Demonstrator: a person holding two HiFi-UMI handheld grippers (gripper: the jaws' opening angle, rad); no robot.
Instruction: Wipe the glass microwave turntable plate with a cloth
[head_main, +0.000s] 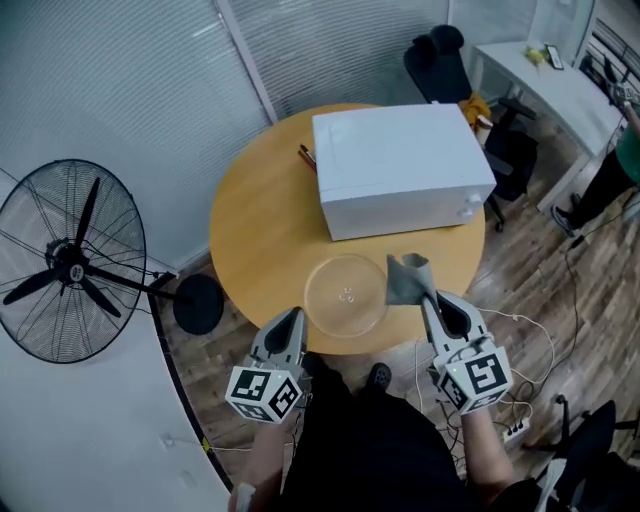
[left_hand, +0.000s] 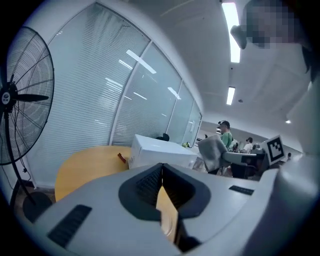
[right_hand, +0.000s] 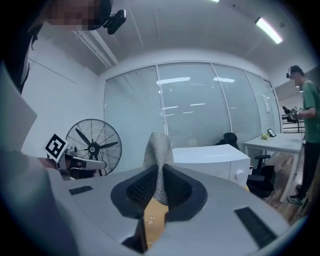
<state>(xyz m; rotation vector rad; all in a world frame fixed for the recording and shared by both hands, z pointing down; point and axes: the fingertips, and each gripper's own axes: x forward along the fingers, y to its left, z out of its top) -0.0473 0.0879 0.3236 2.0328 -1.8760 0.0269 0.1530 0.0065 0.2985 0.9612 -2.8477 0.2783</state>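
Note:
The clear glass turntable plate (head_main: 346, 295) lies on the round wooden table (head_main: 255, 230), near its front edge, in front of the white microwave (head_main: 400, 168). My right gripper (head_main: 427, 294) is shut on a grey cloth (head_main: 408, 279), which hangs just right of the plate's rim; the cloth (right_hand: 157, 155) sticks up between the jaws in the right gripper view. My left gripper (head_main: 293, 322) is shut and empty, at the table's front edge just left of the plate. In the left gripper view the gripper (left_hand: 161, 176) shows closed jaws with the table behind.
A red-and-black pen (head_main: 306, 157) lies left of the microwave. A black floor fan (head_main: 68, 260) stands at the left. A black office chair (head_main: 445, 62) and white desk (head_main: 545, 88) are behind the table. A person (head_main: 618, 165) stands at the far right. Cables lie on the floor (head_main: 525, 340).

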